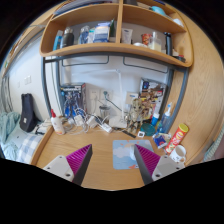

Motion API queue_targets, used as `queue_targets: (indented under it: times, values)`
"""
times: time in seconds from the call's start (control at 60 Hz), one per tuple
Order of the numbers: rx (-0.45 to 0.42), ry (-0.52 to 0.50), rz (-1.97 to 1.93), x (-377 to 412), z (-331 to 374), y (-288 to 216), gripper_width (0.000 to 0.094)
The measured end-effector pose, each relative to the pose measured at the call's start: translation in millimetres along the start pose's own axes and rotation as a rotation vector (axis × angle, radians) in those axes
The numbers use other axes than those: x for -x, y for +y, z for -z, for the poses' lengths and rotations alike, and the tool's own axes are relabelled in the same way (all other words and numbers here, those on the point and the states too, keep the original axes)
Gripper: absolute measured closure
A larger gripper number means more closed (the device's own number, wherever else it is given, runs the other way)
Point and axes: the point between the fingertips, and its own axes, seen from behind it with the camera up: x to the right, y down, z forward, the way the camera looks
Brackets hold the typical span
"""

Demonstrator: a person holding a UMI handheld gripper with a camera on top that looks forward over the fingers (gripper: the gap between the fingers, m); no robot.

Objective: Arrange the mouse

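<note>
Two grey gripper fingers with magenta pads (82, 157) on their inner faces reach forward over a light wooden desk (100, 170), and the gripper (113, 160) stands open, with a wide gap of bare desk between the fingertips and nothing held. Just ahead of the right finger, partly between the two, lies a pale blue rectangular mouse mat (125, 152), flat on the desk. No mouse can be made out for certain; the clutter along the back of the desk is too small to tell apart. That clutter forms a row of small bottles and jars (92, 121) against the white wall, with tangled cables (115, 103) hanging above it. To the right of the right finger, a tall cylindrical can with a red and yellow label (178, 138) stands tilted near the desk's edge. To the left, beyond the left finger, a black desk lamp or stand (27, 110) rises beside a white bottle with a red cap (56, 122). Above everything, a curved light wooden shelf unit (120, 47) carries boxes, jars and containers on two levels
</note>
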Motion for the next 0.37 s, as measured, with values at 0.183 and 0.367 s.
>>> queue_targets:
  times: [0.183,0.367]
  values:
    - [-0.006,-0.024,-0.026,27.9,28.1,12.3,0.0082]
    - [0.039,-0.009,-0.015,23.4,41.1,35.3,0.0079]
